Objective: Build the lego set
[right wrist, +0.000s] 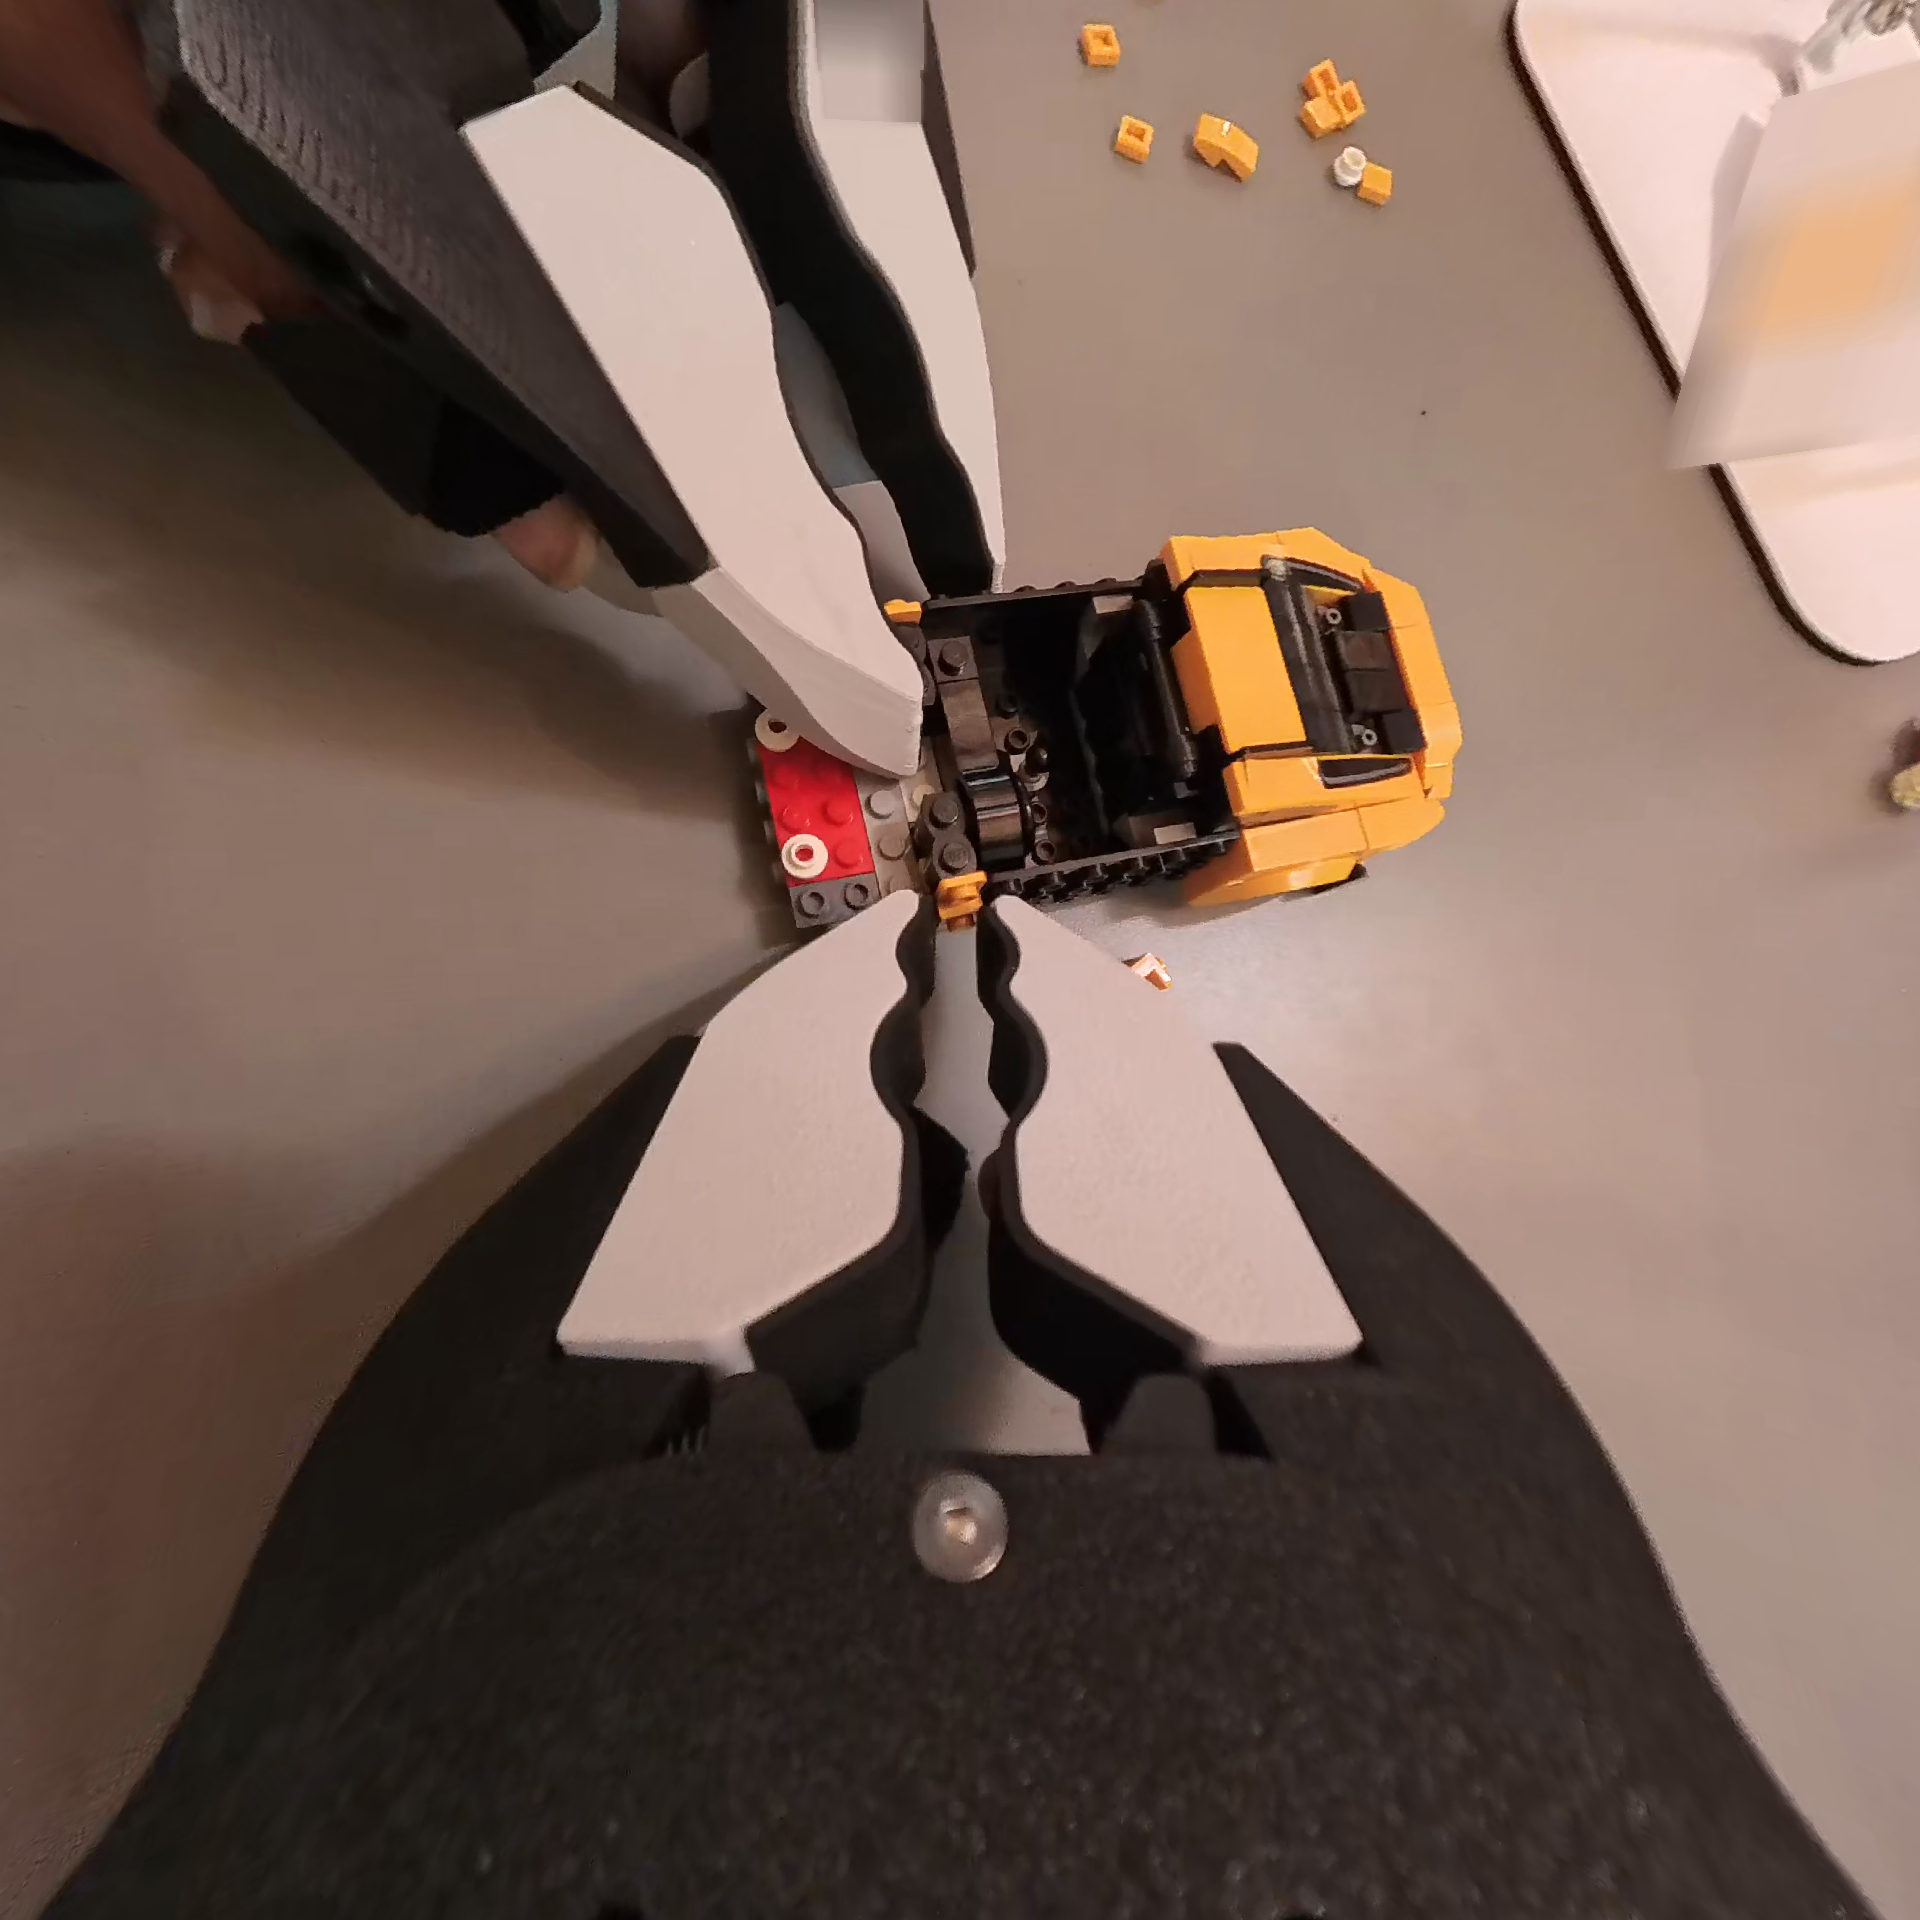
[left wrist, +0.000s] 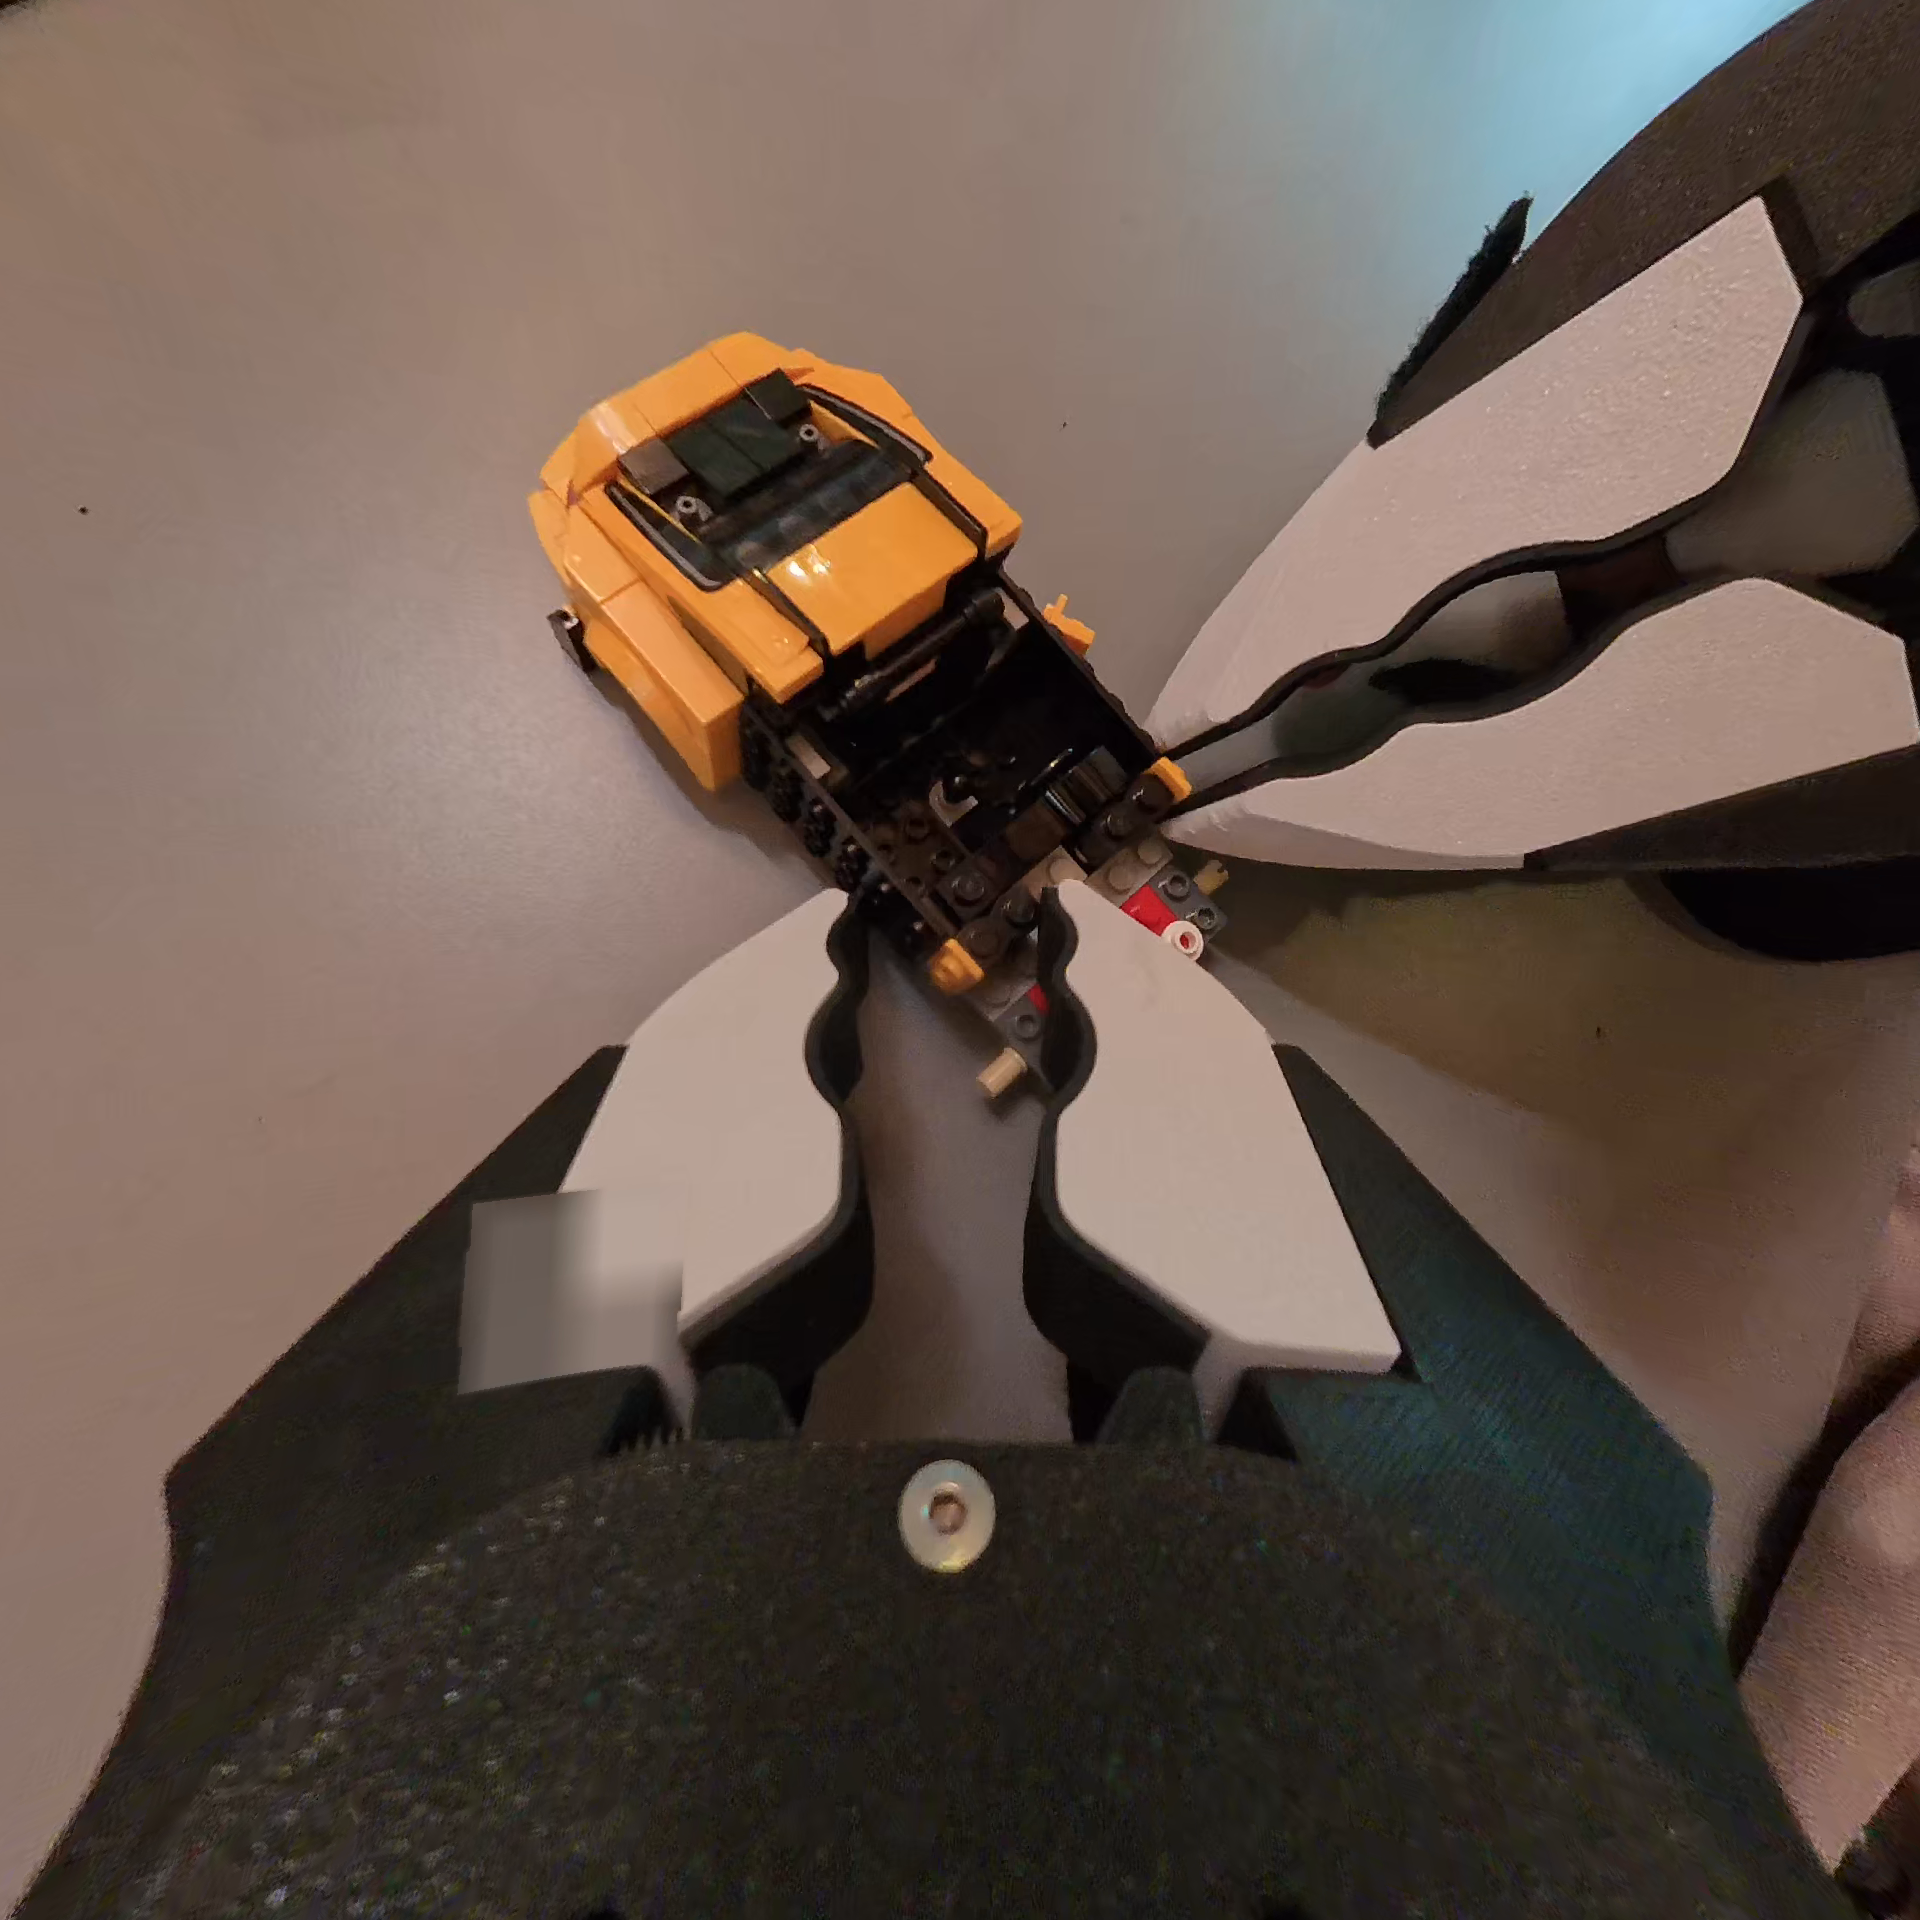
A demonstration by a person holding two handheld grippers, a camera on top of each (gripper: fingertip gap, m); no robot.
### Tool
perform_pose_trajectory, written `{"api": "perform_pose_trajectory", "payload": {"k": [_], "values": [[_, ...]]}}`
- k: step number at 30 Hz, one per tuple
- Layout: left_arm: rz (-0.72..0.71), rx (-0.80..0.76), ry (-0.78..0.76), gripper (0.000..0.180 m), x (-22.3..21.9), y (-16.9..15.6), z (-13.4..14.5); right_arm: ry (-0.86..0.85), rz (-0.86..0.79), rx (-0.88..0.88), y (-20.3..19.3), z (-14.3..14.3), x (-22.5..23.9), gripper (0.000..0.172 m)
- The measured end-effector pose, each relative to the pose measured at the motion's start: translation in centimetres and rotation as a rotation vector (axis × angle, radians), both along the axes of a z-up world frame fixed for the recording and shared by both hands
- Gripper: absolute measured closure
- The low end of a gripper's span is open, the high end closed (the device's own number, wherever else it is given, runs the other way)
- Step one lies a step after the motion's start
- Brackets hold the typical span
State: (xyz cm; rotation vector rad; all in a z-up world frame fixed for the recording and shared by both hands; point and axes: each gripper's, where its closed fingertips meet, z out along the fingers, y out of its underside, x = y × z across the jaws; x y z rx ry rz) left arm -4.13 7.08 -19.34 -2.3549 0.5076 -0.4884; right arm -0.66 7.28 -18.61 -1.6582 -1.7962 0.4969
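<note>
An orange and black brick-built toy car lies on the grey table, its black open chassis end towards both grippers. My left gripper is shut across that chassis end, one finger on its side and the other on top. It also shows in the right wrist view, above a red plate. My right gripper is shut on a small orange brick at the chassis corner. The left wrist view shows the same grasp.
Several loose orange bricks lie at the far side of the table. A white board lies at the far right. A small orange piece lies beside my right finger. A tan peg sticks out under the chassis. Across from one pair of fingers to the other is roughly 4 cm.
</note>
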Motion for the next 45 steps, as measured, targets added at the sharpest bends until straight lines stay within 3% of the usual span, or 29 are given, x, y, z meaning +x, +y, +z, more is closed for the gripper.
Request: {"api": "perform_pose_trajectory", "payload": {"k": [29, 32, 35, 38, 41, 45], "values": [[-0.114, 0.009, -0.050, 0.149, 1.6, -0.7, 0.1, 0.068, 0.118, -0.025, -1.0, 0.1, 2.1, 0.168], [-0.070, 0.015, -0.037, 0.149, 0.2, -0.3, 0.0, 0.043, 0.072, -0.023, 0.3, -0.1, 3.6, 0.172], [-0.143, 0.023, -0.018, 0.149, 1.4, -0.8, 0.0, 0.010, 0.122, 0.041, -0.4, -0.4, 3.8, 0.172], [-0.133, 0.018, -0.030, 0.149, 1.4, -0.8, 0.1, 0.066, 0.121, -0.004, -0.6, 0.6, 3.3, 0.172], [-0.116, 0.010, -0.029, 0.149, 1.4, -0.7, 0.1, 0.016, 0.152, -0.003, -2.2, -0.1, 2.8, 0.152], [-0.105, 0.002, -0.026, 0.149, 1.5, -0.8, 0.1, 0.030, 0.086, -0.056, -1.7, 0.2, 2.0, 0.155]]}}
